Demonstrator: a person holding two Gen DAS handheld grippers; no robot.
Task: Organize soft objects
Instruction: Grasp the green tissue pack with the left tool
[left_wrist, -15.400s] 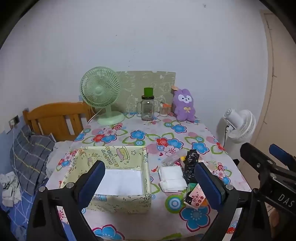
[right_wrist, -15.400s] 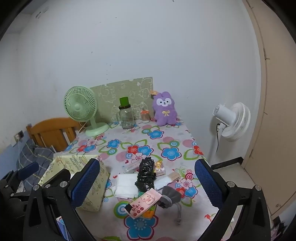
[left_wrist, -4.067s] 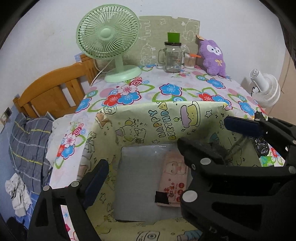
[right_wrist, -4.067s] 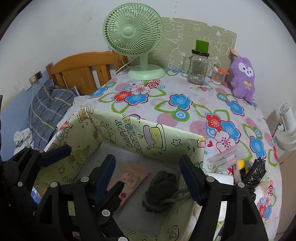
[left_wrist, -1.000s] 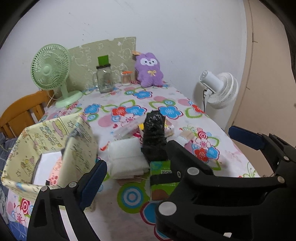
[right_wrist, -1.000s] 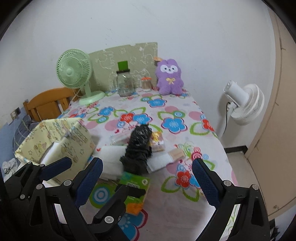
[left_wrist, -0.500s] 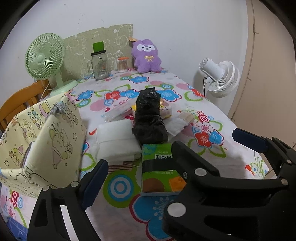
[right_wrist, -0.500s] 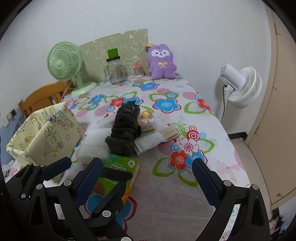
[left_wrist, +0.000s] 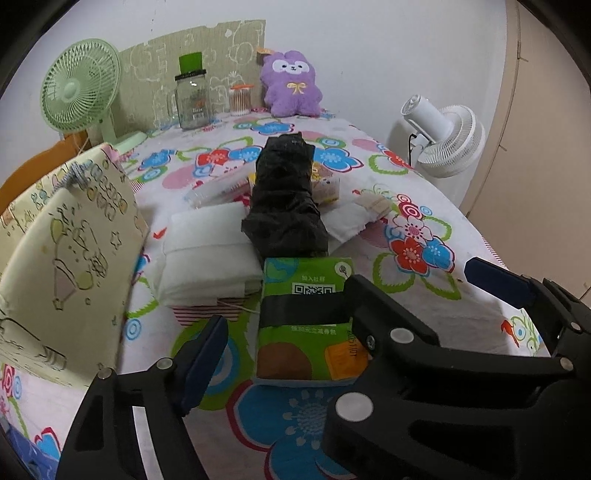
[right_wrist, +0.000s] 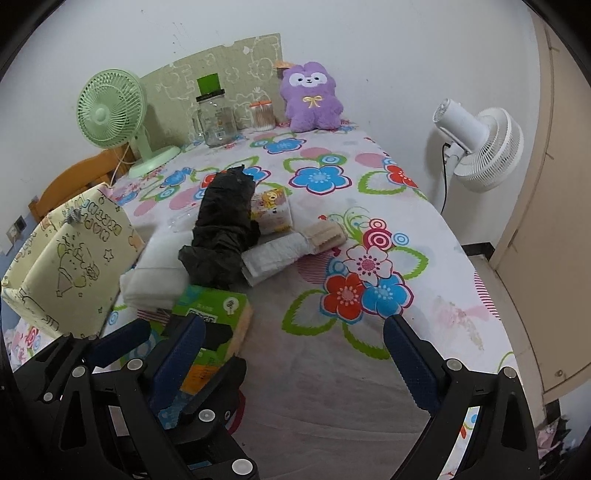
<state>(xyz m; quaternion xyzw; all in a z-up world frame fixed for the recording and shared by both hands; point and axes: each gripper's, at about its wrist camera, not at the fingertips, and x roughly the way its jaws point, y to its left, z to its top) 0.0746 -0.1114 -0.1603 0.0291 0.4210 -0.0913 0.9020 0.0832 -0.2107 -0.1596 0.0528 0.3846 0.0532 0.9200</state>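
My left gripper (left_wrist: 277, 343), jaws closing, brackets the green tissue pack (left_wrist: 306, 317), not yet pinched; right gripper (right_wrist: 291, 350) spread, empty. White pads (left_wrist: 207, 254), black bag (left_wrist: 284, 206) ahead, still unboxed.

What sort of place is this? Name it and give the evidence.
Likely a bedroom or small living room at home: a table under a floral tablecloth, a purple plush toy, and a white floor fan by the wall.

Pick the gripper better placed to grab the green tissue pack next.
Left. The left gripper already straddles the green tissue pack, jaws closing around it; the right gripper is open over bare tablecloth beside it.
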